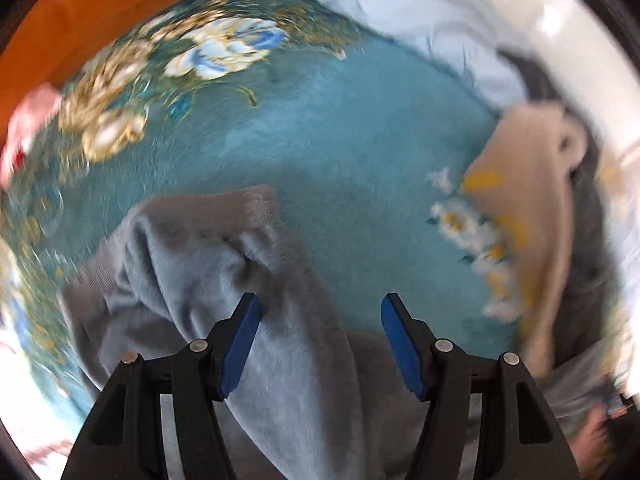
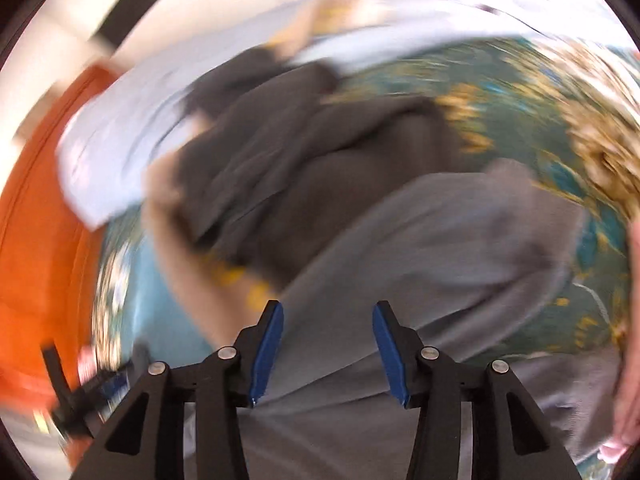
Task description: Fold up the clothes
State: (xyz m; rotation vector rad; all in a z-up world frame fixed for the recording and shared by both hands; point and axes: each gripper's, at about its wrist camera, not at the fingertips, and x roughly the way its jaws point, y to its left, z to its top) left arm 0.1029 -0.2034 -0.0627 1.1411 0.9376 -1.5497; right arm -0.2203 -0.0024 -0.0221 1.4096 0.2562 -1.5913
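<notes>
A grey fleece garment (image 1: pixel 224 280) lies crumpled on a teal floral blanket (image 1: pixel 340 152), its ribbed cuff toward the middle. My left gripper (image 1: pixel 320 320) is open just above it, the cloth running under and between the blue pads (image 1: pixel 242 344). In the blurred right wrist view the same grey garment (image 2: pixel 440 248) spreads below my right gripper (image 2: pixel 328 328), which is open and holds nothing. A dark brown garment (image 2: pixel 288 184) and a beige one with yellow print (image 2: pixel 188 264) lie beyond it.
A beige printed cloth (image 1: pixel 532 208) over a dark garment (image 1: pixel 584 264) lies at the right. A pale blue cloth (image 1: pixel 420 4) lies at the back. An orange surface (image 1: pixel 72 12) borders the blanket. A pink item (image 1: pixel 28 128) is at the left edge.
</notes>
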